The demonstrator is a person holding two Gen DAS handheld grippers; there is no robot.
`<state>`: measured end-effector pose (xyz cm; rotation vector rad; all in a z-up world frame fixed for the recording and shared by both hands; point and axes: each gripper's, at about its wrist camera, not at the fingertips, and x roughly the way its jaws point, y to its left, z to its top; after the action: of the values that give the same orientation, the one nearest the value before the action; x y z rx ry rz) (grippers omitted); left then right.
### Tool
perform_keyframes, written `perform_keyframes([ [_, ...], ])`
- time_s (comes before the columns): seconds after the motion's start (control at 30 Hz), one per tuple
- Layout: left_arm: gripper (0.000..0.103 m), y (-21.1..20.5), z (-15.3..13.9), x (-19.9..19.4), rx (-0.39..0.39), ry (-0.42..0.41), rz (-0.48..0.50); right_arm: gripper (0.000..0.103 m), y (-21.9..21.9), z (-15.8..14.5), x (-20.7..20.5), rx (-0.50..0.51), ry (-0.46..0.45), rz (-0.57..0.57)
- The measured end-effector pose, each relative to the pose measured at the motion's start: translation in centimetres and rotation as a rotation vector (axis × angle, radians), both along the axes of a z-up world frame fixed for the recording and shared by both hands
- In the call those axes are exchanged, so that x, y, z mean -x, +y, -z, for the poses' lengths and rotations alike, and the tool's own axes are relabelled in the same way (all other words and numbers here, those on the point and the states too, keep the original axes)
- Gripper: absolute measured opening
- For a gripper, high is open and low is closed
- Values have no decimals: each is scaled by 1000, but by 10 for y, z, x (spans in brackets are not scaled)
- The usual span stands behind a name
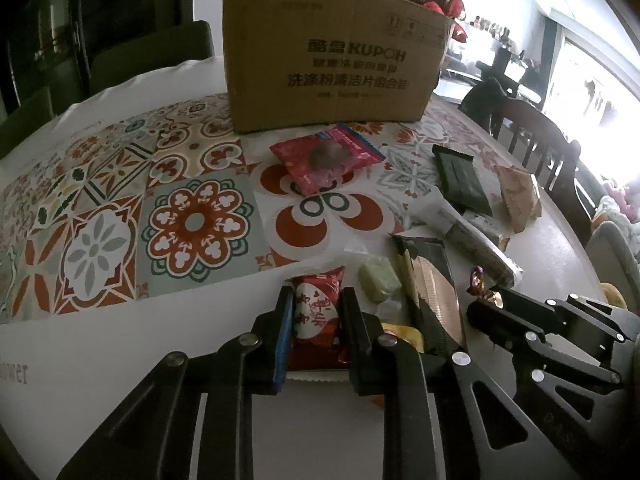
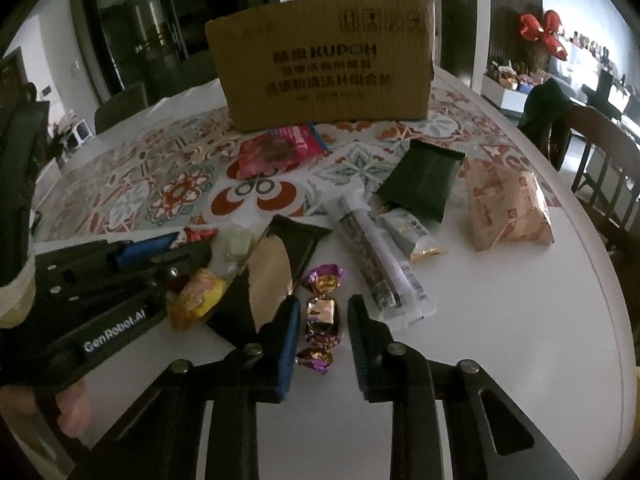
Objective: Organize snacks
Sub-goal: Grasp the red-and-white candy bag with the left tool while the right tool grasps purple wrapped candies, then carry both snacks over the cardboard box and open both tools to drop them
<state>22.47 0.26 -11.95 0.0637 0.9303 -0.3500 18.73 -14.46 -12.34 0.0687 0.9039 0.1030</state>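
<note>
On a white table partly covered by a patterned mat, a cardboard box stands at the far side with snacks scattered in front of it. The left gripper pinches a red snack packet lying on the table near the mat's front edge, its two fingers pressed against the packet's sides. The right gripper is closed around a purple-and-gold wrapped candy on the bare tabletop, just right of a tan and black packet. Beyond lie a green packet, a long clear-wrapped bar, a pale paper packet, and a pink packet close to the box.
</note>
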Motion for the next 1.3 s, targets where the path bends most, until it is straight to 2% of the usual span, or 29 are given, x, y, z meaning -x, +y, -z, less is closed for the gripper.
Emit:
perform_keyframes([
  [0.33, 22, -2, -11, 11, -9, -20, -5, 18, 2, -9, 3, 2, -36, -35],
  [0.9, 22, -10, -68, 34, -2, -153, -75, 18, -9, -50, 6, -38, -133, -99],
  [1.3, 22, -22, -101, 14, 47, -176, -99, 18, -27, -85, -21, -115, -195, -121],
])
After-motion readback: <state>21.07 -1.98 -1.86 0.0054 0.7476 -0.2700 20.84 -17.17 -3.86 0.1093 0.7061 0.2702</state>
